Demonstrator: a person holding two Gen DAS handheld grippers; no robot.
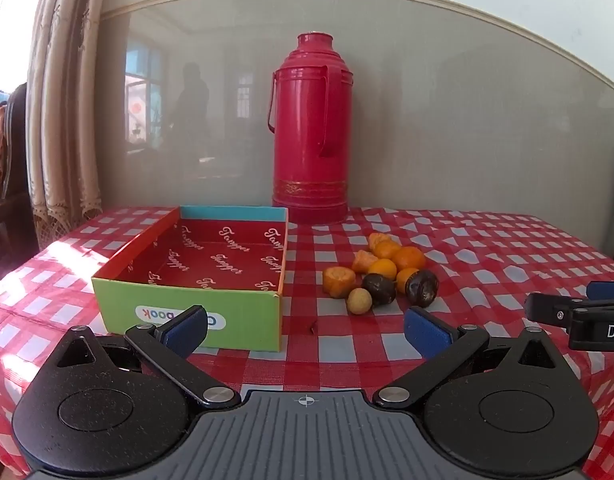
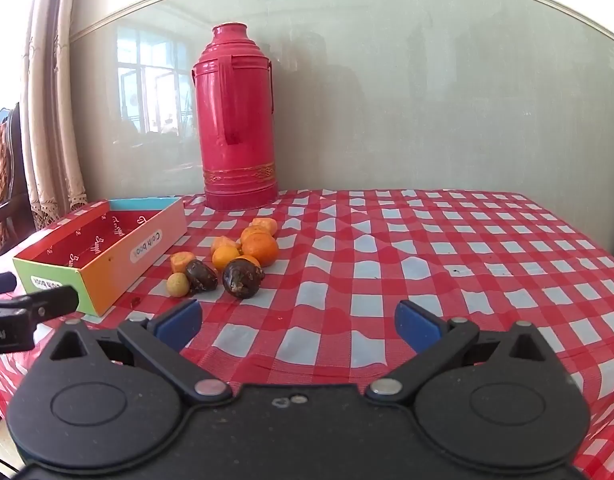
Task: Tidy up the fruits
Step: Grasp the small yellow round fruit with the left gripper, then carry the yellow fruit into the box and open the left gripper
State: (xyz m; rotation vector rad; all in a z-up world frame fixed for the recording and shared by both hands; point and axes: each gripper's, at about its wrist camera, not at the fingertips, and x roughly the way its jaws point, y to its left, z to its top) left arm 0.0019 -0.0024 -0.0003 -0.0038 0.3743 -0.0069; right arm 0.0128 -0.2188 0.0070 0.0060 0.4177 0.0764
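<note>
Two grippers hover low over a checked table (image 1: 507, 248), both with jaws spread wide and nothing between them. From the left wrist, the left gripper (image 1: 305, 330) faces a box (image 1: 187, 308) lying with its long axis running away toward the wall; its red inside holds nothing. A fruit pile (image 1: 381, 276) sits just right of the box, apart from it, with two dark fruits and a pale round one nearest. A flask (image 1: 311, 132) stands upright behind.

From the right wrist, the right gripper (image 2: 299, 326) points at bare cloth; fruit (image 2: 231, 260) lies ahead-left, between box (image 2: 103, 280) and open table (image 2: 467, 260) stretching right to the edge.
</note>
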